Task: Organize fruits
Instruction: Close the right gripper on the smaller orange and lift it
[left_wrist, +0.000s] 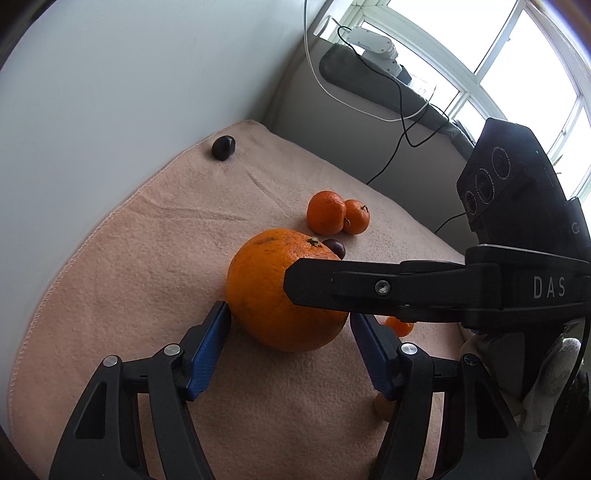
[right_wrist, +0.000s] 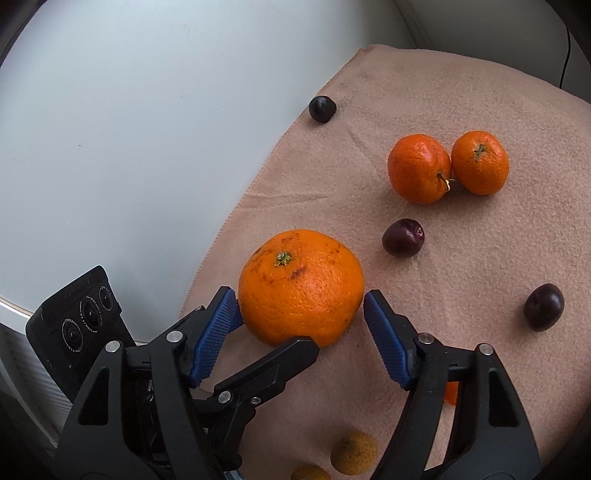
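A big orange (right_wrist: 301, 288) is sitting on a pink blanket (right_wrist: 461, 295), near the blanket's left edge beside a white wall (right_wrist: 129, 129). The orange is round, so it has no real long side, and its green stem (right_wrist: 283, 258) is pointing up and a bit toward the wall. The right gripper (right_wrist: 301, 312) is reaching around the orange with its blue pads (right_wrist: 384, 339) spread wide; the left pad looks to be touching the peel, but the right one is staying apart. The left gripper (left_wrist: 290, 325) is also spread wide, one pad on each side of the same orange, and it is hard to tell if its pads are touching. Neither tool is holding anything. Farther back, two small oranges (right_wrist: 448, 166) are sitting pressed together. Two dark plums (right_wrist: 402, 237) are lying to the right, well apart, and a third dark fruit (right_wrist: 322, 108) is resting at the blanket's far edge.
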